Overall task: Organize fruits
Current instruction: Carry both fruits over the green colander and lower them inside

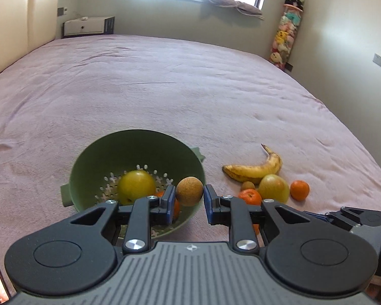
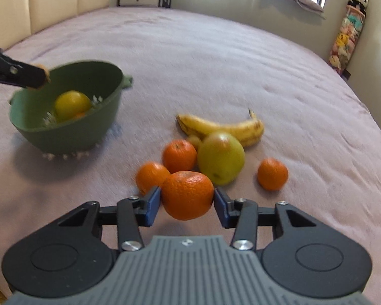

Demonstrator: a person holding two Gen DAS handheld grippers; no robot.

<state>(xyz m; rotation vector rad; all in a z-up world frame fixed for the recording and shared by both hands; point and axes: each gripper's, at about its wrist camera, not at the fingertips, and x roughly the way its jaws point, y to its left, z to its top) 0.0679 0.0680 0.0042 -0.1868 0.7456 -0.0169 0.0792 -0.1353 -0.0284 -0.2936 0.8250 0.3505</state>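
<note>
From the left wrist, the left gripper (image 1: pixel 189 195) squeezes a small brown round fruit (image 1: pixel 189 191) between its blue pads, over the near right rim of the green strainer bowl (image 1: pixel 96 162). A yellow apple (image 1: pixel 136 187) sits in the bowl. To the right on the pink bed cover (image 1: pixel 165 89) lie a banana (image 1: pixel 254 169), another apple and oranges.

From the right wrist, the right gripper (image 2: pixel 188 199) holds a big orange (image 2: pixel 187 195) tight between its pads. Just behind it lie two oranges, a green apple (image 2: pixel 221 157) and the banana (image 2: pixel 221 127). One more orange (image 2: pixel 272 174) sits apart on the right. The bowl (image 2: pixel 63 137) is far left.
</note>
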